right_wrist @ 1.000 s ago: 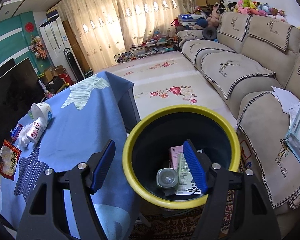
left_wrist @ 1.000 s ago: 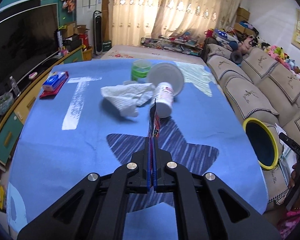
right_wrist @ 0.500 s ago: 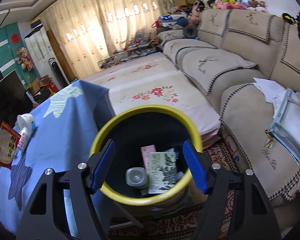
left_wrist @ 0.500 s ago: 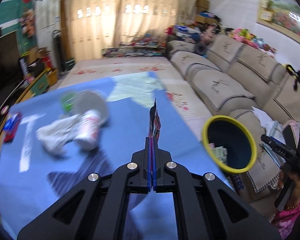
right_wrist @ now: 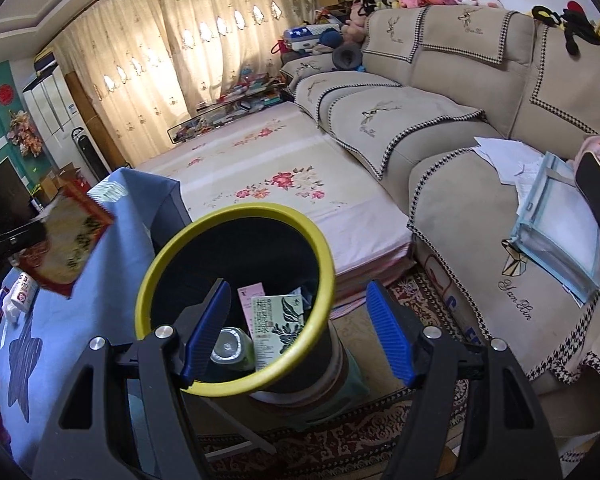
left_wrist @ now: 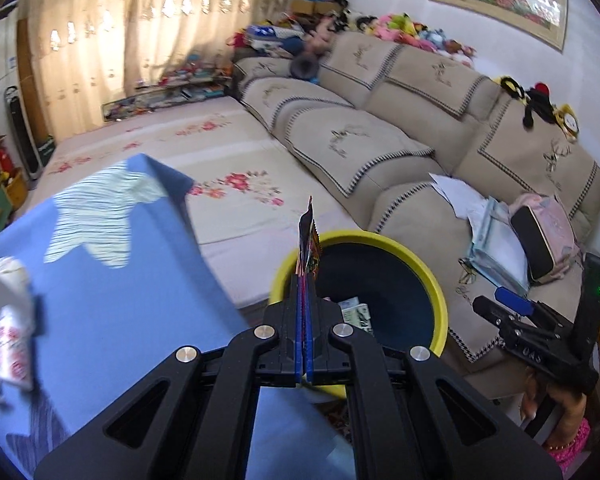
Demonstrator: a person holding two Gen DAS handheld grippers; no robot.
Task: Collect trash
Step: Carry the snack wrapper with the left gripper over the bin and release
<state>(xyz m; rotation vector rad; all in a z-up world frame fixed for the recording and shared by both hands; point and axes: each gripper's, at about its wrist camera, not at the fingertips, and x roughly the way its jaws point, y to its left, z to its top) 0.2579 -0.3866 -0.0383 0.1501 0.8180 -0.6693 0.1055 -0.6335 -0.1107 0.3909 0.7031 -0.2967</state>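
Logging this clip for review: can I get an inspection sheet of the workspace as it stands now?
Surface: blue tablecloth with star prints.
Job's things: snack wrapper held edge-on; yellow-rimmed bin holds a carton, a pink box and a bottle.
Clutter: white cup and crumpled tissue on the cloth.
Grippers: left gripper shut on the wrapper beside the bin; right gripper open, empty, over the bin.
Cables: nothing seen.
Surroundings: beige sofa, curtains, floral mat.
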